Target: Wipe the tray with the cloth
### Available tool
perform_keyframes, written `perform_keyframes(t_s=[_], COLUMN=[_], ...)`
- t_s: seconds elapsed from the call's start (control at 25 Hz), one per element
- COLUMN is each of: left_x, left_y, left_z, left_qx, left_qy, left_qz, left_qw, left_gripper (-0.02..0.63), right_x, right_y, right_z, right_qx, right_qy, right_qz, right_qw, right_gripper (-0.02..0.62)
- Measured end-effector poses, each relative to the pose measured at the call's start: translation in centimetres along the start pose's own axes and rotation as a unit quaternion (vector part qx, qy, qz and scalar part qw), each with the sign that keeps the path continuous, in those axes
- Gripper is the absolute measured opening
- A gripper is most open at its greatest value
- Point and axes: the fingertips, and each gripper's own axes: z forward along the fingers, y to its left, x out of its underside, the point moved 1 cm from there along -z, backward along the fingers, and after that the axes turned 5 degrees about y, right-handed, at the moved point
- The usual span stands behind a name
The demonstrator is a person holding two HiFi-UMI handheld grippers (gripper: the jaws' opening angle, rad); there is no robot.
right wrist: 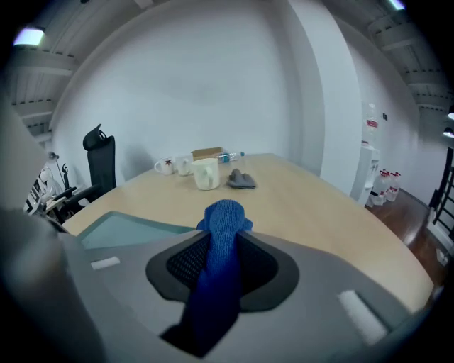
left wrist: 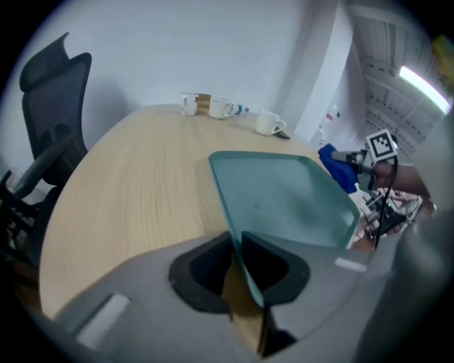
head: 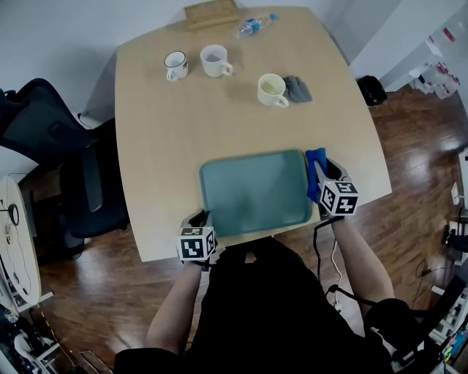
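Observation:
The teal tray (head: 256, 191) lies flat near the table's front edge. My left gripper (head: 199, 218) is at the tray's near left corner; in the left gripper view the tray's rim (left wrist: 245, 266) runs between the jaws, which pinch it. My right gripper (head: 324, 175) is at the tray's right edge, shut on a blue cloth (head: 315, 166). In the right gripper view the cloth (right wrist: 223, 220) stands up between the jaws as a bunched roll, with the tray (right wrist: 128, 227) below to the left. The left gripper view shows the cloth (left wrist: 337, 166) beside the tray's far right side.
At the table's far end stand three mugs (head: 175, 64) (head: 216, 60) (head: 272, 89), a grey rag (head: 297, 88), a water bottle (head: 254, 25) and a wooden block (head: 210, 13). A black office chair (head: 88, 182) is left of the table. Wooden floor surrounds it.

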Motion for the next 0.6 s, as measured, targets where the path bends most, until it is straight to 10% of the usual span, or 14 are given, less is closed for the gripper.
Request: perform_keyframes(t_s=[0.28, 0.6], left_x=[0.3, 0.2], left_y=[-0.7, -0.6], left_z=[-0.1, 0.1], left_qx=[0.031, 0.072], left_qy=[-0.005, -0.012], left_qz=[-0.017, -0.008], left_qw=[0.9994, 0.9973], left_gripper=[0.052, 0.060], right_x=[-0.4, 0.1], right_y=[6.7, 23.0], right_z=[5.1, 8.2], right_qx=[0.066, -0.077], right_qy=[0.071, 0.108], right_qz=[-0.082, -0.087], right_qw=[0.992, 0.987], right_gripper=[0.112, 0.107])
